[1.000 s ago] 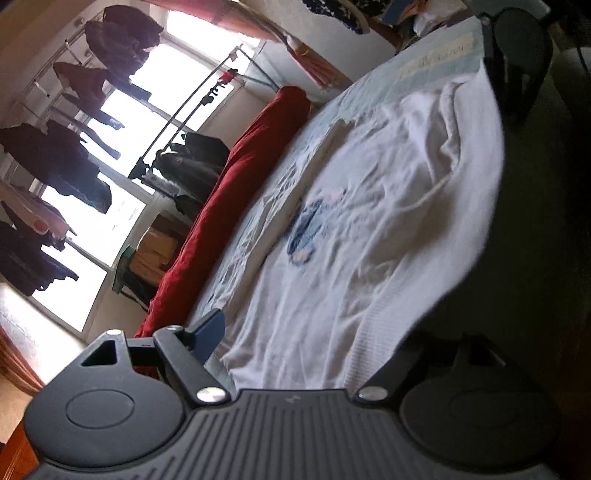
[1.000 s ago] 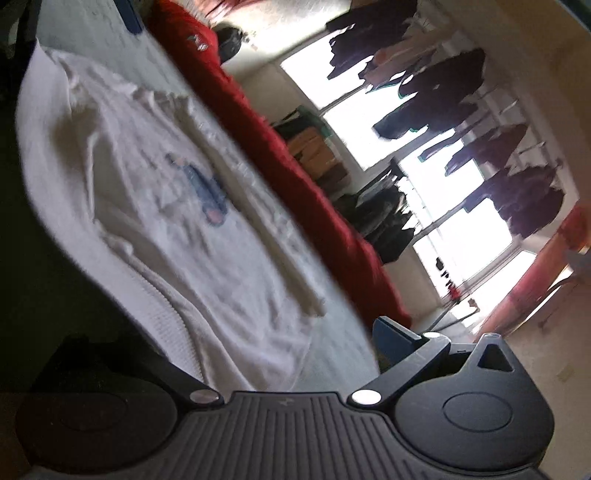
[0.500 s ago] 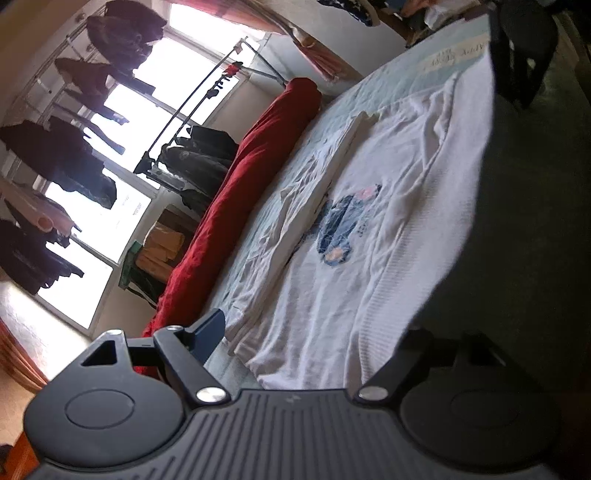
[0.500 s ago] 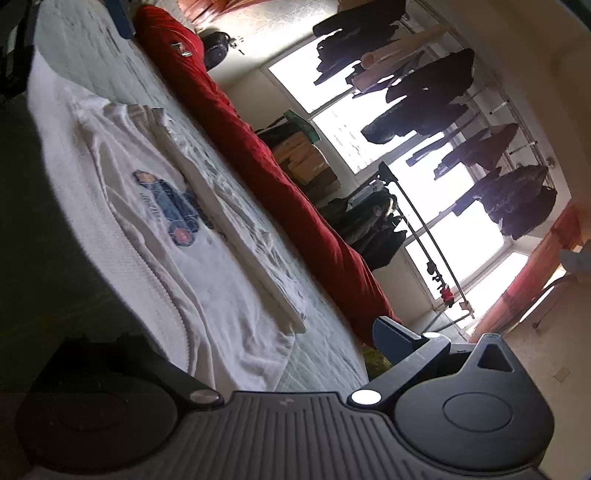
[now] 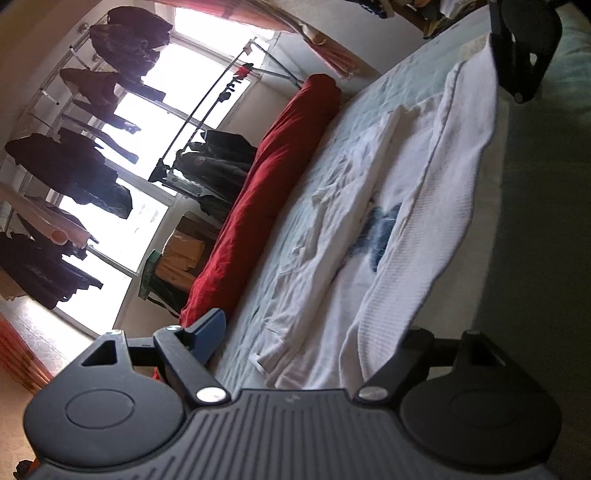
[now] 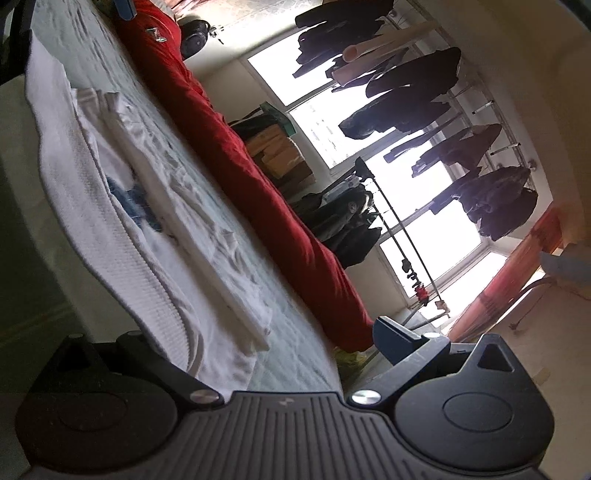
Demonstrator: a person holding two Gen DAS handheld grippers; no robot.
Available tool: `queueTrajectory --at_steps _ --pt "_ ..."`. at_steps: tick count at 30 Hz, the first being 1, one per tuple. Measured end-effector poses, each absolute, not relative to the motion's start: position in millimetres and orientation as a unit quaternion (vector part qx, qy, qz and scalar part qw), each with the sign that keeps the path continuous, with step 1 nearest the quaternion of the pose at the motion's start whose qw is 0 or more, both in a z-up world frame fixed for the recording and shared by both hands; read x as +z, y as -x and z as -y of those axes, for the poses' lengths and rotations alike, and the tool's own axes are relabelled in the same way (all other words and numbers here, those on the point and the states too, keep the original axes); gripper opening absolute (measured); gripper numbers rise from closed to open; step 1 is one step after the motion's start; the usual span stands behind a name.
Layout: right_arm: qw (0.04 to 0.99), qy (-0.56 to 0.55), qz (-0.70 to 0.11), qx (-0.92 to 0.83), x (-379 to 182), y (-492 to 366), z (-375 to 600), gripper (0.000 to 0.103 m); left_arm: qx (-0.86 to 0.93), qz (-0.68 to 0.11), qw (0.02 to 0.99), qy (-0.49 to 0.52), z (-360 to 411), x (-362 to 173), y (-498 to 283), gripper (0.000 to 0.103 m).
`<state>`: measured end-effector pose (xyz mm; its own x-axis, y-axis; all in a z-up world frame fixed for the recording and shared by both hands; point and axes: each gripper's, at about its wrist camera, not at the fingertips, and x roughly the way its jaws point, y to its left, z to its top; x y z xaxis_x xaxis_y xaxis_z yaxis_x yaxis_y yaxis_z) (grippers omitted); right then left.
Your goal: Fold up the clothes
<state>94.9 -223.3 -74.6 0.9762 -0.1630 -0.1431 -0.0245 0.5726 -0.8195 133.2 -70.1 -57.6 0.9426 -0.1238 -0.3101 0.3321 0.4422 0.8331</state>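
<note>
T-shirt (image 5: 424,240), white: hem raised for folding over; I carry it draped across one finger each of left gripper (image 5: 314,332) and right gripper (image 6: 258,332), jaws wide, pinching nothing.

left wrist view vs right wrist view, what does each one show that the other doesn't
Only the left wrist view shows clutter past the far end of the bed. Only the right wrist view shows a dark round object beside the red roll. Both show the white shirt with its blue print, the bright window and the dark clothes hanging across it.
</note>
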Motion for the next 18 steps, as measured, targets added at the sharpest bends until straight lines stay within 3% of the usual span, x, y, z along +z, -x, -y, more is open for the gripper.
queueTrajectory --at_steps 18 --pt "0.877 0.472 -0.071 -0.056 -62.9 -200.2 225.3 0.103 -0.099 -0.089 0.857 -0.498 74.9 -49.3 -235.4 0.082"
